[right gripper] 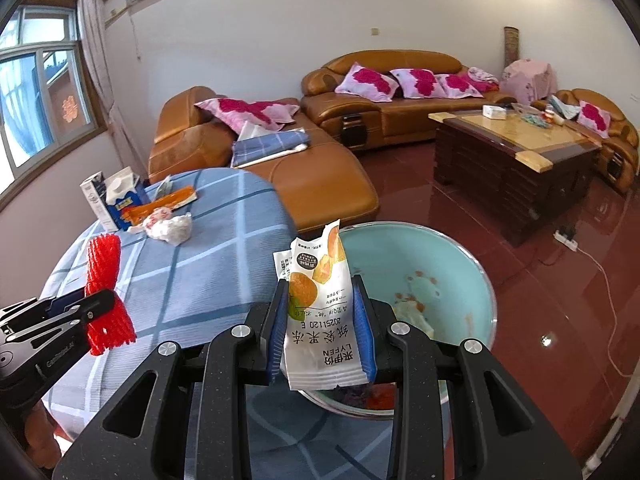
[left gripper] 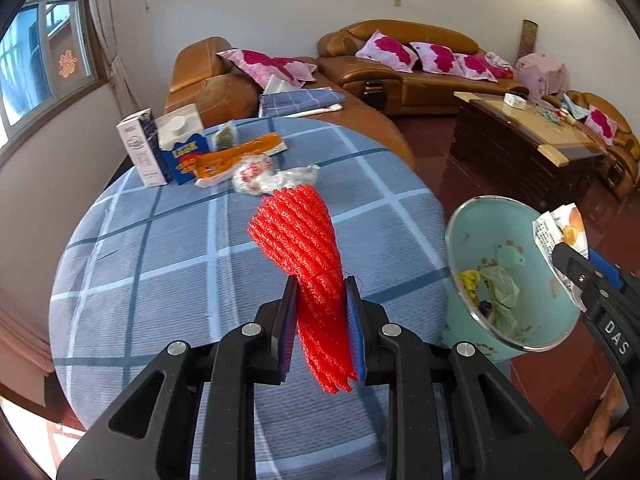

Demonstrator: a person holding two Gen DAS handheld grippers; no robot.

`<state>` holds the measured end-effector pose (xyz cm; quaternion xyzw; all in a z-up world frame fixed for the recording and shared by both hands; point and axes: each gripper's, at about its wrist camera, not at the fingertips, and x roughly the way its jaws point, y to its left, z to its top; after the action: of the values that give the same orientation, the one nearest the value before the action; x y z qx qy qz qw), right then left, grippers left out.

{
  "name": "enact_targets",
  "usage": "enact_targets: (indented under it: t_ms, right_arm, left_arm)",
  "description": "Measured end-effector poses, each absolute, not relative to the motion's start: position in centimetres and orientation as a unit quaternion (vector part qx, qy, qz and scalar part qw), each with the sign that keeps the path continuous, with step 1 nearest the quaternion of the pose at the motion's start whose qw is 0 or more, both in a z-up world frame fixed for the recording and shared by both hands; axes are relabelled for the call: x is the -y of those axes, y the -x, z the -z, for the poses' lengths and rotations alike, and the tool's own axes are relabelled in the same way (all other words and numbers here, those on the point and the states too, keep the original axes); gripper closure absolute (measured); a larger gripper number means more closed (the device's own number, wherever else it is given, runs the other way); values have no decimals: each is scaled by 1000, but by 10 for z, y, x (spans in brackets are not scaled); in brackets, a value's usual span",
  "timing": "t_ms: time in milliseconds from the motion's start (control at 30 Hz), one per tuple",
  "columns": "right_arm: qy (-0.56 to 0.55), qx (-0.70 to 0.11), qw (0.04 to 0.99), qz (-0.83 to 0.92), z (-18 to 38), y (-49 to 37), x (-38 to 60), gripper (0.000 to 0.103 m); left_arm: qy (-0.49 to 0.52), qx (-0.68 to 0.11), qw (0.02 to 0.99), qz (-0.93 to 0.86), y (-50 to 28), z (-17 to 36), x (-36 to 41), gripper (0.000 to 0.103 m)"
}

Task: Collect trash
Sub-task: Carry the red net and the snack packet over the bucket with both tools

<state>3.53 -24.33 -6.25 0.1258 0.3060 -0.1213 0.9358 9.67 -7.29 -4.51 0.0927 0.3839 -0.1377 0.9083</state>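
The left gripper point(left gripper: 322, 292) was closed on a red foam net sleeve point(left gripper: 304, 240), its fingers point(left gripper: 289, 312) pressing the sleeve's lower part from both sides while the ribbed upper end stood up and leaned away over the surface point(left gripper: 160, 248) (a round top under a blue checked cloth). From the right wrist view the same sleeve point(right gripper: 105, 272) showed at the left edge, pinched about midway by the left gripper point(right gripper: 96, 304).

The right gripper point(right gripper: 320, 312) was closed on a white snack wrapper point(right gripper: 316, 316) printed with orange fruit and Chinese text; the fingers point(right gripper: 278, 332) held the wrapper's lower half, and its torn top rose upright between them. The wrapper stood in front of the near rim of a pale green bin point(right gripper: 460, 280), which sat on the red floor just beside the surface. In the left wrist view the bin point(left gripper: 472, 240) already held crumpled scraps at its bottom, and the right gripper point(left gripper: 576, 268) held the wrapper point(left gripper: 560, 232) at the bin's right rim.

Uncollected items lay at the far side of the surface: two cartons point(left gripper: 160, 148) standing upright and touching, an orange packet point(left gripper: 236, 156) lying flat beside them, and a crumpled clear plastic bag point(left gripper: 268, 178) just in front of the packet.
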Motion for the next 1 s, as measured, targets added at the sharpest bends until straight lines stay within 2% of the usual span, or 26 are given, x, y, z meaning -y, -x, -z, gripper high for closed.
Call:
enact_targets:
  t_ms: [1000]
  right_arm:
    - [-169,-297,913,221,88,-20,330,72]
  left_arm:
    - [-100,-382,878,271,-90,48,175,80]
